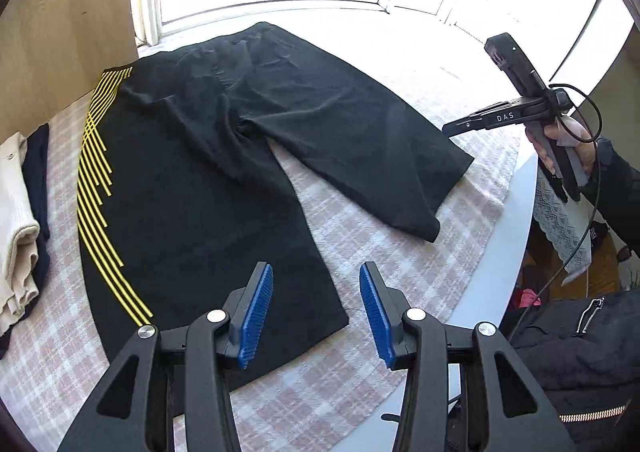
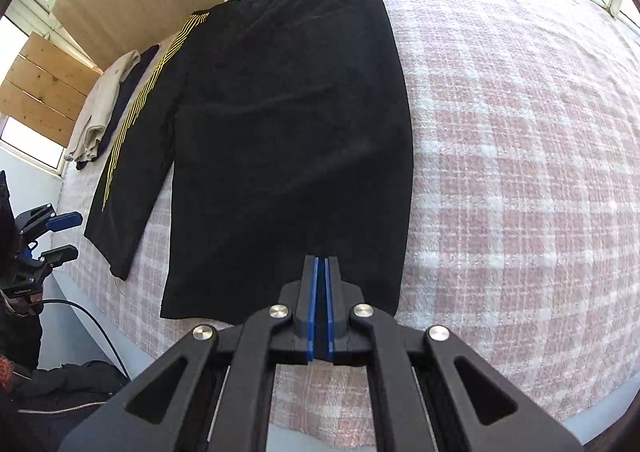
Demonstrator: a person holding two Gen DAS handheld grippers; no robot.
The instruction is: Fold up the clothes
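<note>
Black shorts (image 1: 208,171) with yellow side stripes (image 1: 96,191) lie spread flat on a pink-checked cloth (image 1: 360,252) covering the tabletop. Left claw (image 1: 316,312) hovers with jaws apart above the near leg hem. Right claw (image 2: 321,308), pads pressed together, holds nothing above the other hem. Folded clothes (image 1: 18,223) sit just beside the striped leg.

White capitals "DAS" stand along the side of the right gripper (image 1: 450,128), seen from the left wrist view; a small pale line of lettering sits on the body of the left gripper (image 2: 66,236) in the right wrist view, too small to read; nothing else is legible.
</note>
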